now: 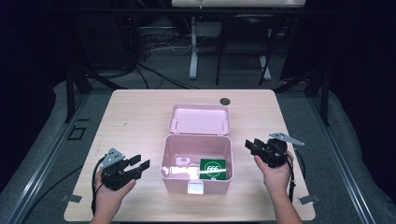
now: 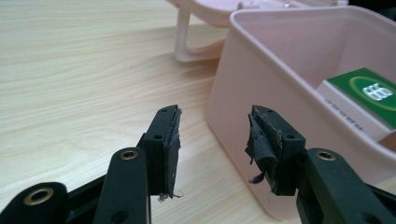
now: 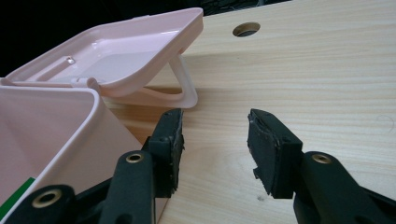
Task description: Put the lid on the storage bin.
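Pink box (image 1: 196,163) flanked by both grippers, jaws apart.

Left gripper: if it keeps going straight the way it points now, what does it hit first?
Probably the near side wall of the pink box; the open left gripper has nothing between its jaws, though depth is hard to judge.

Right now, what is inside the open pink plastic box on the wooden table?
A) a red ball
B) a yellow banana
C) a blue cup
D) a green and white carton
D: a green and white carton lies in the pink plastic box's right half.
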### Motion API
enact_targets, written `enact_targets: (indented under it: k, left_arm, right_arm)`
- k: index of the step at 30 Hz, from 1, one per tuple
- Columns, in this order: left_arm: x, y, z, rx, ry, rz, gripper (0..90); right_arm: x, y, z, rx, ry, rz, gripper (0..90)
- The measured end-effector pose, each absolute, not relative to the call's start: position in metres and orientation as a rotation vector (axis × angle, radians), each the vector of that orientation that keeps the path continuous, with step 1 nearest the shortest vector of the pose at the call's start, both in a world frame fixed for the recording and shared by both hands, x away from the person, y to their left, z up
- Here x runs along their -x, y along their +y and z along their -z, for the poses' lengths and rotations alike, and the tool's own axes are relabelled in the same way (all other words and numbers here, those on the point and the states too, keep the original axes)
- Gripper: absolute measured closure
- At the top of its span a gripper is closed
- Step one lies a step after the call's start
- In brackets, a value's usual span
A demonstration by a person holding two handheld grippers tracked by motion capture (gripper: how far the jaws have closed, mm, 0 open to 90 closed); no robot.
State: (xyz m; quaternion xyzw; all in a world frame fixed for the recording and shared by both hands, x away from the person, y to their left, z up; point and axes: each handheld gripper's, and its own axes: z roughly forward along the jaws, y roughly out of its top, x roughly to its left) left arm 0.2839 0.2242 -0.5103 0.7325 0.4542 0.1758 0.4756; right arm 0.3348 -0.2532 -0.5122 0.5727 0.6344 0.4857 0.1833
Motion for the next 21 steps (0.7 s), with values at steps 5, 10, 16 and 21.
enact_targets:
  k: [5,10,16,21]
  left_arm:
    - [-0.285,0.226,0.514,-1.795,1.123,-0.435,53.0]
    - [-0.286,0.228,0.515,-1.798,1.132,-0.435,53.0]
    - [-0.286,0.229,0.515,-1.786,1.14,-0.44,53.1]
    - [-0.286,0.23,0.515,-1.79,1.139,-0.448,53.1]
  right_arm:
    - [-0.334,-0.252,0.512,-1.599,1.798,-1.349,54.6]
    - [-0.334,-0.253,0.51,-1.594,1.803,-1.336,54.6]
    - [-0.336,-0.254,0.509,-1.613,1.806,-1.334,53.9]
    - [-0.342,-0.251,0.5,-1.628,1.816,-1.341,53.5]
